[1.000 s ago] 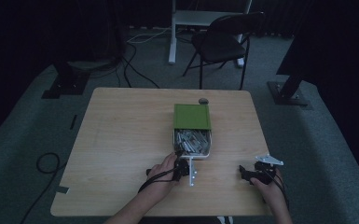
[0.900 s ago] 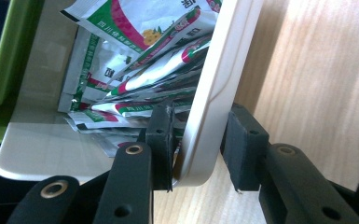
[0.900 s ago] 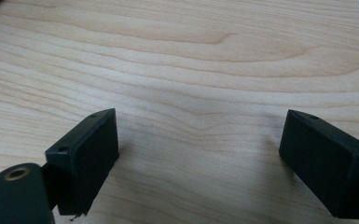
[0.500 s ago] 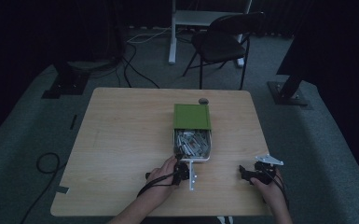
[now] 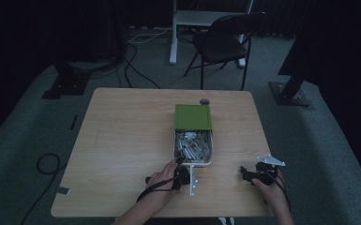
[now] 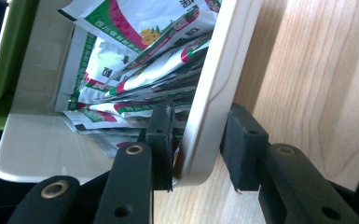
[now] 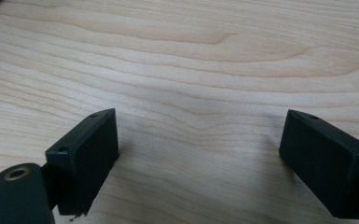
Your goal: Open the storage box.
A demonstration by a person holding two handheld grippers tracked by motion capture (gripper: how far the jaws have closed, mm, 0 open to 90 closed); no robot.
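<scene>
Pale wood table [image 5: 122, 140] carries a white box [image 5: 193, 162] of sachets [image 6: 140, 60], long axis running away from the person. Left gripper [image 6: 198, 144] straddles its near rim, not yet clamped; right gripper [image 7: 200, 158] gapes, well apart rightward.

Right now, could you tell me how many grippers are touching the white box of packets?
1. The left gripper has its jaws astride the white box's near wall; the right gripper rests open on bare table, apart from it.
</scene>
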